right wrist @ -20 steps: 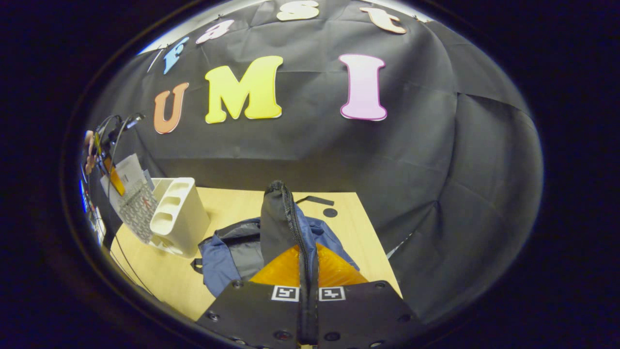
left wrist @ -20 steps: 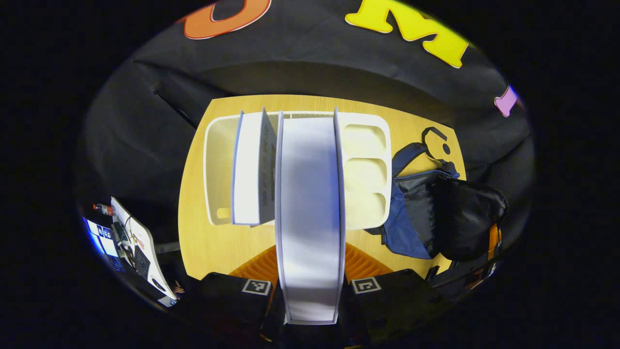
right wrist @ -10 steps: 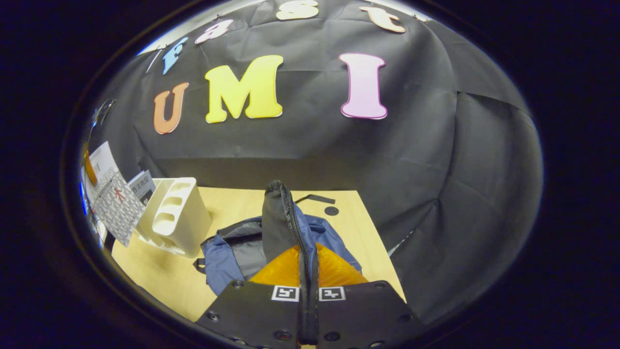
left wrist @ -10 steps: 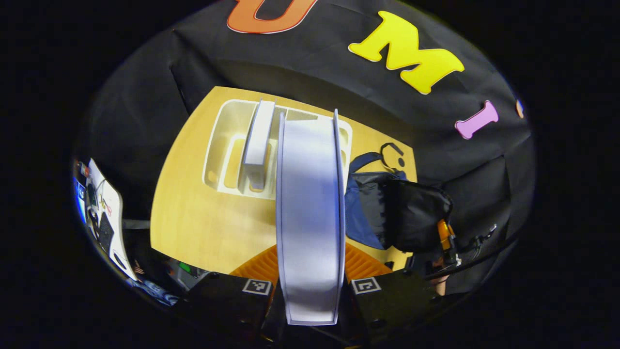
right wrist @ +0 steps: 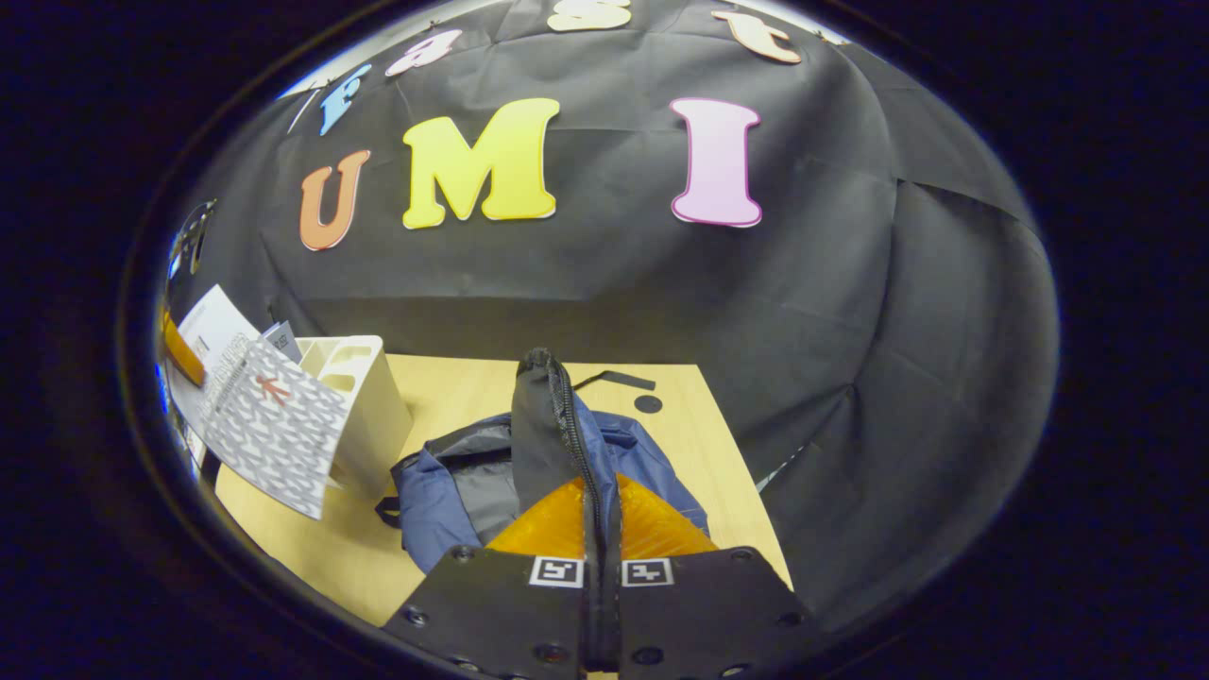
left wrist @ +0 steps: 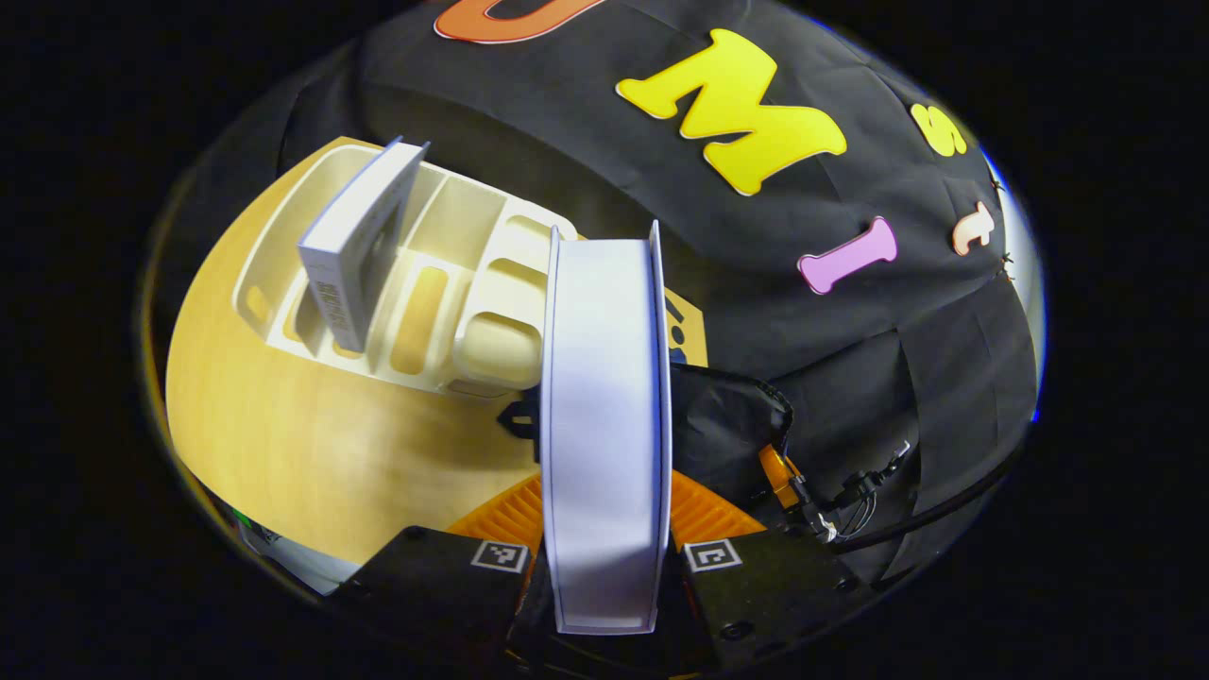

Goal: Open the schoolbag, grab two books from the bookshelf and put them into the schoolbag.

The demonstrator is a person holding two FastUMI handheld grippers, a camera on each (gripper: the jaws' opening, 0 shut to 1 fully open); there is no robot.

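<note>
Left gripper view: left gripper (left wrist: 604,548) clamped on a book (left wrist: 604,416), held above the table (left wrist: 283,444); second book (left wrist: 359,246) upright in the bookshelf (left wrist: 472,283). Right gripper view: right gripper (right wrist: 602,567) pinching the schoolbag (right wrist: 453,482) flap upward beside the bookshelf.

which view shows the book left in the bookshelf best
The left gripper view: the second book stands tilted in a slot of the white bookshelf, its edge and cover plain. In the right gripper view only a corner of it peeks out behind the held book.
</note>
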